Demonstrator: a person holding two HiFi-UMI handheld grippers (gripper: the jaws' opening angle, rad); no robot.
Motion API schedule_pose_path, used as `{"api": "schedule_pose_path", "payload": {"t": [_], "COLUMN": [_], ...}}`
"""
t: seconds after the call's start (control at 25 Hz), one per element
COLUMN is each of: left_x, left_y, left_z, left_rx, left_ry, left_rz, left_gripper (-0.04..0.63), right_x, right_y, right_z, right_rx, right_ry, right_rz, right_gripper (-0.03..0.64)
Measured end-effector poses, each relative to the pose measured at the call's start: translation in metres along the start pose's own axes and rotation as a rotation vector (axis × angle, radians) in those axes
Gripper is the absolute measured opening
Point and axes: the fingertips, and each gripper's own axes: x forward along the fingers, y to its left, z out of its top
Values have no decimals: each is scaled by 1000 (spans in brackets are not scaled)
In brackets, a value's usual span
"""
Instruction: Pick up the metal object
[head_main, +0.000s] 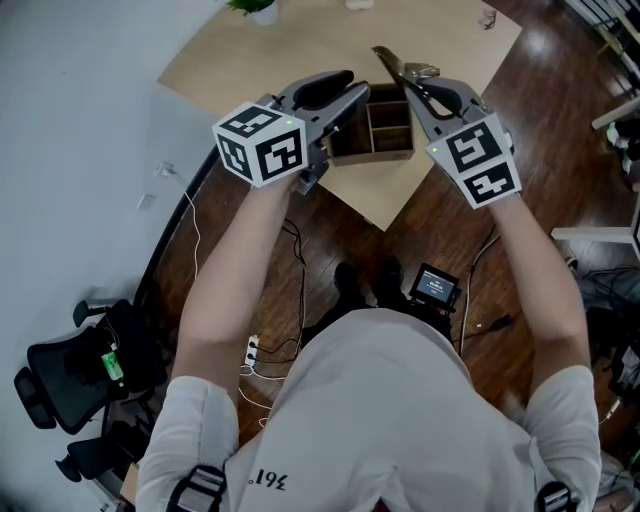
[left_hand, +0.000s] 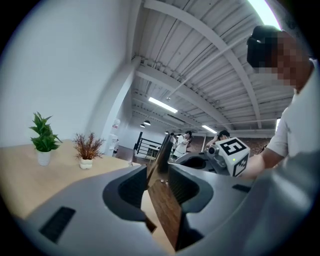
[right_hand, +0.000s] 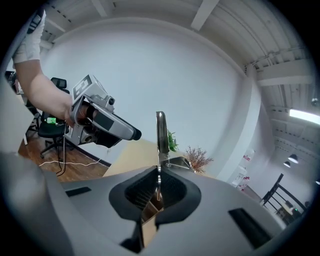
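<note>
1. Your right gripper (head_main: 418, 88) has its jaws closed on the metal object (head_main: 400, 68). The right gripper view shows the two pads pressed against the thin strip, which stands straight up out of the right gripper (right_hand: 159, 187).
2. The metal object (right_hand: 160, 132) is flat, narrow and shiny. In the head view it sticks out past the jaws, over the far side of the wooden box (head_main: 385, 153).
3. Your left gripper (head_main: 345, 105) is at the box's left end. In the left gripper view a thin brown wall of the wooden box (left_hand: 162, 200) runs between the jaws, and the left gripper (left_hand: 159, 175) is clamped on it from both sides.
4. The box is open-topped, split into compartments, and sits near the corner of the light wooden table (head_main: 300, 40).
5. Both of your arms reach forward, with the two grippers close together above the box.
6. A green plant (left_hand: 44, 137) and a dried plant (left_hand: 88, 149), each in a small white pot, stand farther back on the table.
</note>
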Motion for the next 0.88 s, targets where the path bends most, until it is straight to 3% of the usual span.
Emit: {"api": "schedule_pose_path", "payload": {"t": [0.32, 0.88], "left_x": [-24, -63], "left_y": [-33, -70], "left_z": [28, 54], "left_rx": [55, 54], "left_ry": [-56, -149], "left_rz": [-11, -3], "left_gripper": [114, 113], "right_x": [-42, -100], "right_y": [-9, -16], "right_z": [24, 47], "right_rx": [41, 78], "right_ry": [-76, -157], "right_rz": [-46, -120], "right_gripper": [5, 5]}}
